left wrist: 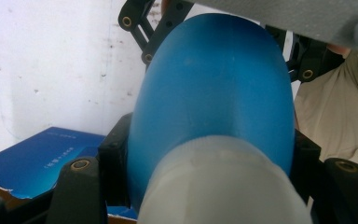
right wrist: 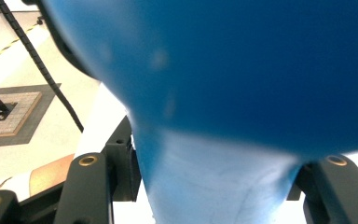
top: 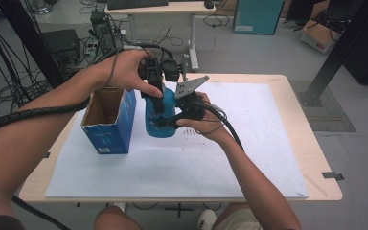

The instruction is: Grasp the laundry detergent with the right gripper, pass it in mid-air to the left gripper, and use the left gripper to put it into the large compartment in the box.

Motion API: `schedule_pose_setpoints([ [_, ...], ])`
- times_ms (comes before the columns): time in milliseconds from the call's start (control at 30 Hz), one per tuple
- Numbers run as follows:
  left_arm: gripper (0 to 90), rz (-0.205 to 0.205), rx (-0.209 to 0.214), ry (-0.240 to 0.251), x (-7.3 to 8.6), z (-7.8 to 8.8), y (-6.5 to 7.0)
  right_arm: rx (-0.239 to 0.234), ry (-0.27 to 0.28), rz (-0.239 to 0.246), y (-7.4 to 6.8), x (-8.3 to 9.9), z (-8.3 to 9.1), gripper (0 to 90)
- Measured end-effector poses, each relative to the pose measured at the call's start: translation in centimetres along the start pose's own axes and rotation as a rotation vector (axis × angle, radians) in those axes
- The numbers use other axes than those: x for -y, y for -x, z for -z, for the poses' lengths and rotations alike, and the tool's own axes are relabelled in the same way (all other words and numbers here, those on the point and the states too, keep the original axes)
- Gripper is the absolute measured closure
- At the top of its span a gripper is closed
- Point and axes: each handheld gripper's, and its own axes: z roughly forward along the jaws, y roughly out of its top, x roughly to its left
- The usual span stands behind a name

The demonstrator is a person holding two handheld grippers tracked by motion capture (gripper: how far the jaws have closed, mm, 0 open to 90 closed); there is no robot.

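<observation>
White tabletop (top: pixel 249 158), open blue box (top: pixel 109 120) just beside gripped blue bottle (top: pixel 160 117)

Bench (top: pixel 287 86): light wood top, white sheet (top: pixel 249 143) covering most of surface. Open blue carton (top: pixel 109 120) upright at 9 o'clock on sheet, flaps raised. Second desk (top: pixel 172 8) at 12 o'clock, keyboard (top: pixel 136 4) on top. Cable bundle (top: pixel 9 81) on floor at 10 o'clock. Cardboard box (top: pixel 318 33) at 2 o'clock.

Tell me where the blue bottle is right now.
In the high view the blue bottle stands on the white sheet, just right of the open blue box, clamped between the left tool and right tool.
</observation>
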Motion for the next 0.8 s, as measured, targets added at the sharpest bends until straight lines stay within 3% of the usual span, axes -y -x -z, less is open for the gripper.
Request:
schedule_pose_setpoints([
  [800, 36.9, -0.002, -0.006, -0.007, -0.10, 0.10, -0.15, -0.003, 0.015, -0.016, 0.21, 0.10, 0.25, 38.8],
])
